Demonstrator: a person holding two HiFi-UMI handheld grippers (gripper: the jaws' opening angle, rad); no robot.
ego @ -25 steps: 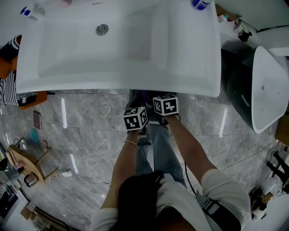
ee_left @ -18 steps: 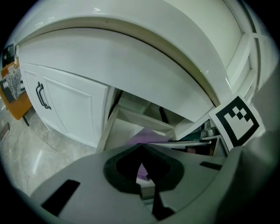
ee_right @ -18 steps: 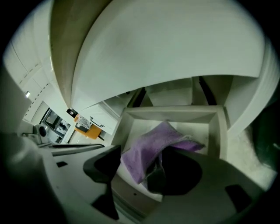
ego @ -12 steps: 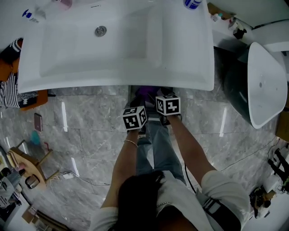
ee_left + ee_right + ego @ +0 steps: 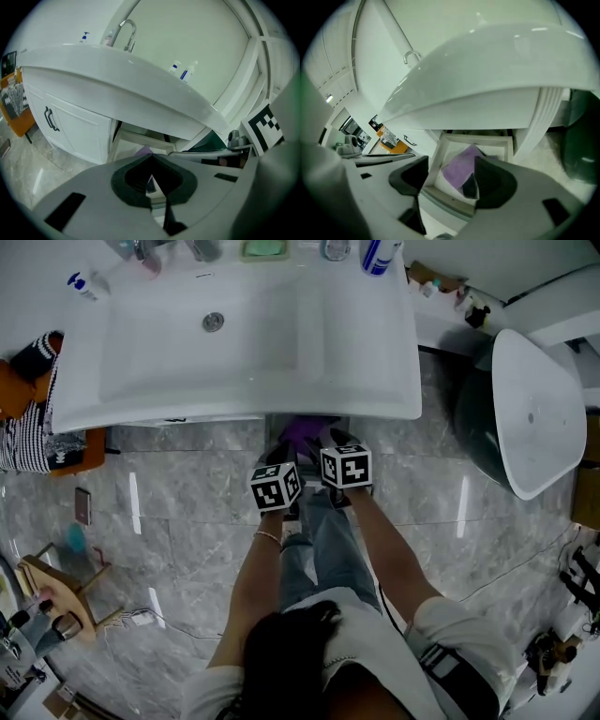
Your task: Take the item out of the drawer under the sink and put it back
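**A:** Where's the cloth (image 5: 461, 166) right now?

**B:** Down in the open drawer (image 5: 451, 200) under the sink (image 5: 244, 407), lying loose on the floor of it. Nobody's holding it!

**A:** And the claws?

**B:** The right gripper (image 5: 449, 176) has just been opening. Its jaws stand wide, with nothing pressed between them. The left gripper (image 5: 151, 159) has its jaws drawn together, empty.

**A:** So which one's better placed?

**B:** The right, I'd say. Its view looks straight down between its jaws onto the purple, so the cloth lies ahead of it and below, past the drawer's front wall. The left gripper sits just beside it and catches only a sliver of purple over its tips.

**A:** How does the cloth lie?

**B:** On a slant, from the drawer's near left toward the far right corner. Jaws set across that line would bite the narrow way.

**A:** What about room to work?

**B:** It's tight overhead. The sink's front rim hangs over the back of the drawer, so any dip has to come in from the person's side, over the front wall and between the side walls. The cabinet door (image 5: 70, 126) to the left is shut and out of the way.
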